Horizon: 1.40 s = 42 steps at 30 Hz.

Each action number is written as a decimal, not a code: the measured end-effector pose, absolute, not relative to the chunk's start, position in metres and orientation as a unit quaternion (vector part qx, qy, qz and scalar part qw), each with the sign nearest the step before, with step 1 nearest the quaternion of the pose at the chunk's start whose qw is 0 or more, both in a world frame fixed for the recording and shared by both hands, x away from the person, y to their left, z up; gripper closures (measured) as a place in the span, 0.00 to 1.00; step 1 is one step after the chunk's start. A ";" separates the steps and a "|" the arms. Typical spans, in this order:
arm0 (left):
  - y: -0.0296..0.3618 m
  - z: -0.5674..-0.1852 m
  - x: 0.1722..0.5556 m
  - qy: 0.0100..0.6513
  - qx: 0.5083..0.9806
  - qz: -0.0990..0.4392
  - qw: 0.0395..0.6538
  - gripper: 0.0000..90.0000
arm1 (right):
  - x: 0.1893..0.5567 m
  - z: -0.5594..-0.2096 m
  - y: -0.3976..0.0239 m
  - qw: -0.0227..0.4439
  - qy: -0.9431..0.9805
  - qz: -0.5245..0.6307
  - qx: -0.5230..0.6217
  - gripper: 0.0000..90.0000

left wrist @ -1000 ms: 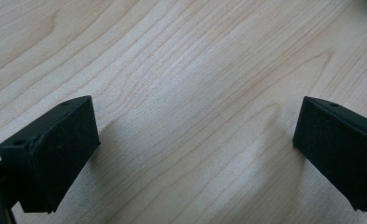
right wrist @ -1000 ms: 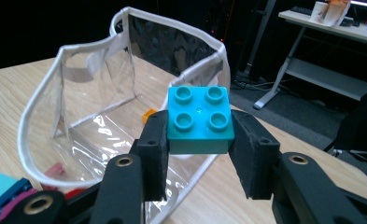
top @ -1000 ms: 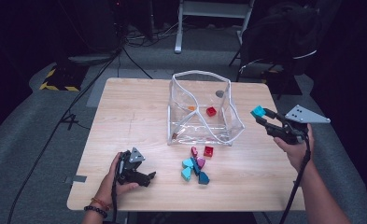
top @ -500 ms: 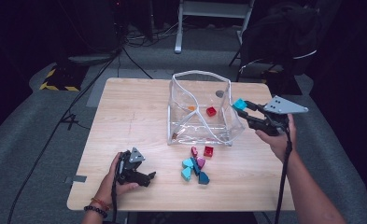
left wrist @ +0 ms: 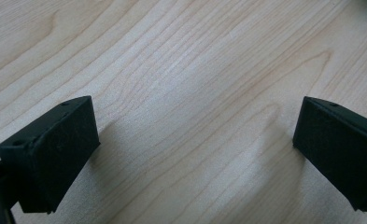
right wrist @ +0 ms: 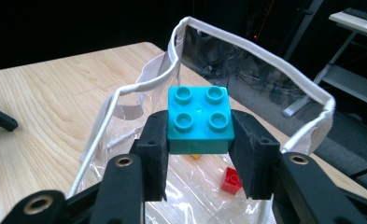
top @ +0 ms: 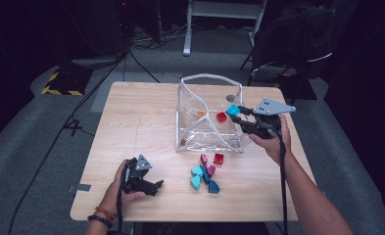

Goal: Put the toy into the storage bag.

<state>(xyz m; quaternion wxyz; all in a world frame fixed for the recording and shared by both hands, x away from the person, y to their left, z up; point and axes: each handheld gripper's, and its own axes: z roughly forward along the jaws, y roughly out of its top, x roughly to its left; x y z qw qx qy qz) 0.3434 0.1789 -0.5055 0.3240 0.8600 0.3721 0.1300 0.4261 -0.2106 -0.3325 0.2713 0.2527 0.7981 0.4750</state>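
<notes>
A: What is inside the clear bag [top: 207,115]?
B: A red brick [top: 221,117] and a small orange piece [top: 200,113]. The bag stands open in the middle of the desk [top: 141,127].
A: And the teal brick [right wrist: 199,119]?
B: The right gripper [top: 239,114] has its jaws clenched on it, over the bag's right rim.
A: The left gripper [top: 153,185]?
B: Jaws released, resting at the near left, with bare desk around. Loose bricks [top: 204,172] lie just near of the bag.

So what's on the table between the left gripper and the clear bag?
Nothing: in the high view, bare wood runs from the left gripper to the bag. The loose bricks lie off to the right.
</notes>
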 end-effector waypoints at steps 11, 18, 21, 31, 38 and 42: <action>0.179 -0.506 0.341 0.379 0.857 0.132 0.324 0.01 | 0.433 -0.335 -0.205 0.273 0.796 0.469 0.268 0.64; 0.180 -0.506 0.339 0.382 0.855 0.133 0.325 0.01 | 0.432 -0.337 -0.208 0.266 0.794 0.475 0.269 0.64; 0.180 -0.506 0.339 0.382 0.855 0.133 0.325 0.01 | 0.429 -0.337 -0.212 0.263 0.796 0.475 0.266 0.63; 0.180 -0.506 0.338 0.381 0.855 0.133 0.324 0.01 | 0.408 -0.330 -0.240 0.275 0.787 0.484 0.266 0.57; 0.180 -0.506 0.338 0.381 0.856 0.132 0.324 0.00 | 0.396 -0.329 -0.266 0.282 0.784 0.481 0.273 0.51; 0.180 -0.506 0.338 0.382 0.855 0.133 0.324 0.01 | 0.391 -0.331 -0.280 0.286 0.781 0.480 0.279 0.47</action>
